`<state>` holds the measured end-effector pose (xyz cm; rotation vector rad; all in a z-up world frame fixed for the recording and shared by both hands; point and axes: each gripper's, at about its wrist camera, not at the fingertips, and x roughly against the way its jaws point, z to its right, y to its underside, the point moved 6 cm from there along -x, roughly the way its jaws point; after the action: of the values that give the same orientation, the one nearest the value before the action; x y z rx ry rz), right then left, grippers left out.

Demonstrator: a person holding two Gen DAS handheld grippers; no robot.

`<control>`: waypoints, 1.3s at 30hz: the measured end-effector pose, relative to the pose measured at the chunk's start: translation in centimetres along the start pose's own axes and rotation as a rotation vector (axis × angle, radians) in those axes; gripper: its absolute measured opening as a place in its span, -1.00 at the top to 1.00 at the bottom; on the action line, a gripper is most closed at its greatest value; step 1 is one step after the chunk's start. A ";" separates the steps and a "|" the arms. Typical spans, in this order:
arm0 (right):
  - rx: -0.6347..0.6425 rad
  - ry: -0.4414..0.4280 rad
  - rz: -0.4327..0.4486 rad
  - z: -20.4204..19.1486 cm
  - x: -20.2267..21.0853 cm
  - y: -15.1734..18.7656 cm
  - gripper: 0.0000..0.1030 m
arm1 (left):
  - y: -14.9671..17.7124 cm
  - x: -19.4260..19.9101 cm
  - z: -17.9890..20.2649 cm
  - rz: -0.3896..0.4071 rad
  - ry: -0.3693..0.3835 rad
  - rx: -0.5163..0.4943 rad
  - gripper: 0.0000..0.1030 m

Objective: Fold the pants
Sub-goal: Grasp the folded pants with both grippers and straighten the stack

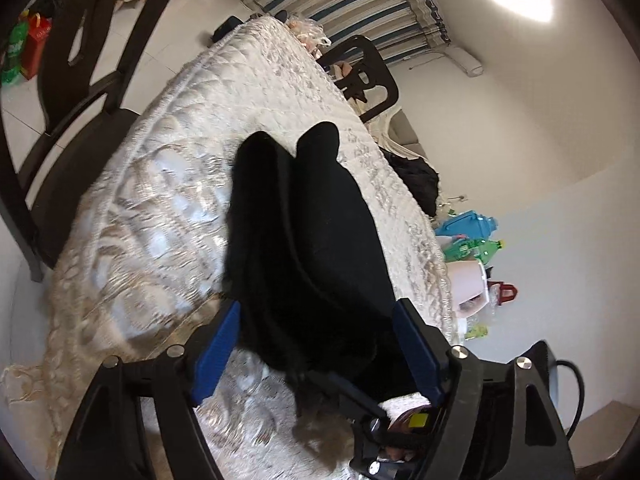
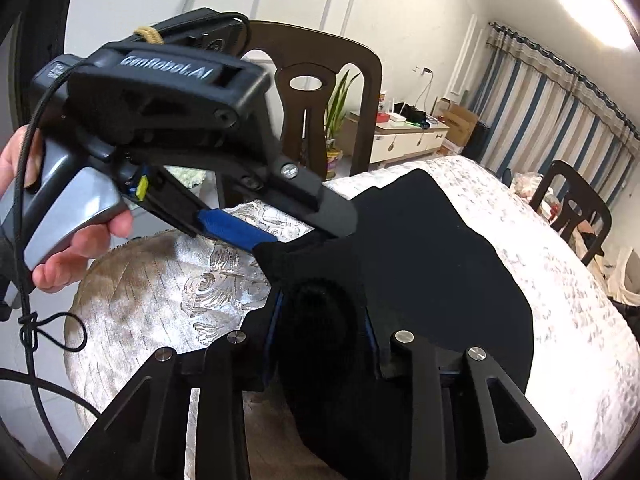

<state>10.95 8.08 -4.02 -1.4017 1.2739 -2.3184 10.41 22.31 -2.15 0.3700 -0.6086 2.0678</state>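
The black pants lie lengthwise on a table covered with a cream patterned cloth, legs side by side pointing away. My left gripper has its blue pads spread wide on either side of the near end of the pants, with the fabric between them. In the right wrist view the left gripper shows from the side, its blue finger touching the pants' corner. My right gripper is shut on a bunched end of the pants.
Dark wooden chairs stand at the table. Bottles, a blue container and a pink jug sit on the floor beyond the table's right edge. Striped curtains hang at the back.
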 end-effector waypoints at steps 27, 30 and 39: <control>-0.177 -0.210 0.000 0.6 0.0 0.5 0.17 | -1.4 -4.7 2.8 -0.163 -0.021 -0.145 -0.69; -0.232 -0.278 0.003 1.2 0.7 0.6 0.14 | -1.4 -4.6 2.5 -0.175 -0.029 -0.143 -0.66; -0.501 -0.411 0.074 9.0 6.6 4.6 -0.07 | -1.1 -5.0 2.4 -0.180 -0.135 -0.249 -0.35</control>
<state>13.05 -3.38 -1.18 -1.8099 1.7891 -1.5968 14.11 18.03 -2.26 0.4051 -0.8717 1.7816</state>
